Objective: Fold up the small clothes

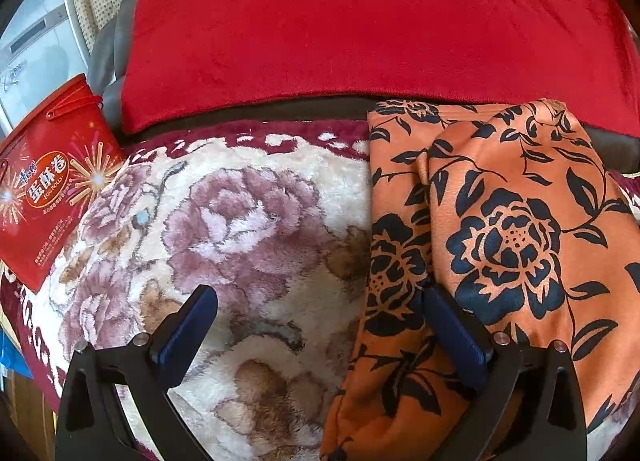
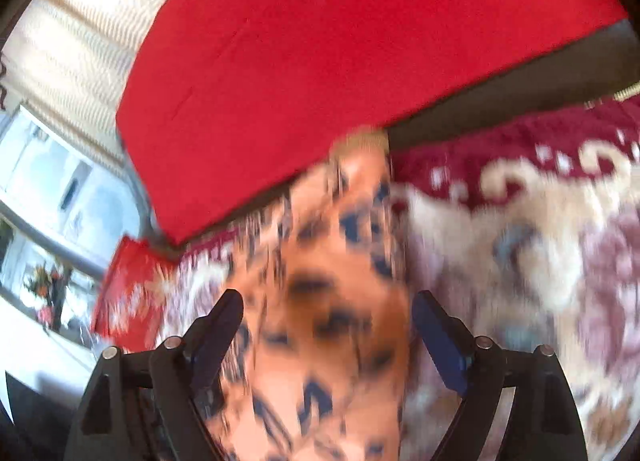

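Note:
An orange garment with black flower print (image 1: 492, 229) lies folded over itself on a floral plush blanket (image 1: 224, 221). My left gripper (image 1: 320, 301) is open above the garment's left edge; its right finger (image 1: 456, 333) is over the cloth, its left finger (image 1: 188, 333) over the blanket. In the blurred right wrist view the same orange garment (image 2: 324, 301) runs between the fingers of my right gripper (image 2: 326, 301), which is open wide above it.
A red cushion (image 1: 360, 29) stands behind the blanket and also shows in the right wrist view (image 2: 340, 53). A red egg-roll box (image 1: 48, 185) stands at the left. A window with curtain (image 2: 60, 121) is at the far left.

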`<action>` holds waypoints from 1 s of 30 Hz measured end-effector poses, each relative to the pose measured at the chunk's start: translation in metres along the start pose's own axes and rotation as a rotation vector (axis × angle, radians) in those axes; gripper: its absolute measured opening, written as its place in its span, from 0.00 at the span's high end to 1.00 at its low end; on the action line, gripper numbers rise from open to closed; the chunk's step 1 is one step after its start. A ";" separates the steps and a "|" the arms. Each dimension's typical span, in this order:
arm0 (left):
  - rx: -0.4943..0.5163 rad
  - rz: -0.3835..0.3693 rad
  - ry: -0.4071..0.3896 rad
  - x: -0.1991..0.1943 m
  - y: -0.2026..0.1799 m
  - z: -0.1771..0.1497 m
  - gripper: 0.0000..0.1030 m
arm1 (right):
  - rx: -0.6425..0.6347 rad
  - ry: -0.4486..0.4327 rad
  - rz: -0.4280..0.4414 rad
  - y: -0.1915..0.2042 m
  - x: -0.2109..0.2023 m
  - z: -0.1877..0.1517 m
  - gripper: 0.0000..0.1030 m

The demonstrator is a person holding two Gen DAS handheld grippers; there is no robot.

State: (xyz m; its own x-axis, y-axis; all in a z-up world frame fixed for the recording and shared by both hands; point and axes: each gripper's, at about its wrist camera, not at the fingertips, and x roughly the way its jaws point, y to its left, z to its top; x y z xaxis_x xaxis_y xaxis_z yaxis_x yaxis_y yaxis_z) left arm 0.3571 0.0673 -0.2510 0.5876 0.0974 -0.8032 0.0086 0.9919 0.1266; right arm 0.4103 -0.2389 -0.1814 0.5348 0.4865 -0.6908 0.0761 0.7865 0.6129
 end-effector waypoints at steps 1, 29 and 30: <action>-0.002 0.000 -0.002 -0.001 0.000 -0.001 0.00 | -0.005 0.020 -0.010 0.000 0.002 -0.009 0.14; -0.020 -0.002 -0.031 0.001 -0.002 -0.003 0.00 | -0.037 -0.027 0.127 -0.039 0.010 -0.051 0.41; -0.030 -0.012 -0.023 0.000 -0.001 -0.002 0.00 | -0.047 -0.030 0.121 -0.037 0.007 -0.051 0.41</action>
State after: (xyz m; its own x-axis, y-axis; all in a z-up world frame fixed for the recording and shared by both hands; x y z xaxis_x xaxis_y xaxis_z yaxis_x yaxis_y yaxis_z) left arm 0.3554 0.0669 -0.2528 0.6064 0.0840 -0.7907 -0.0080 0.9950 0.0996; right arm 0.3687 -0.2453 -0.2289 0.5627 0.5677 -0.6009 -0.0295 0.7403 0.6717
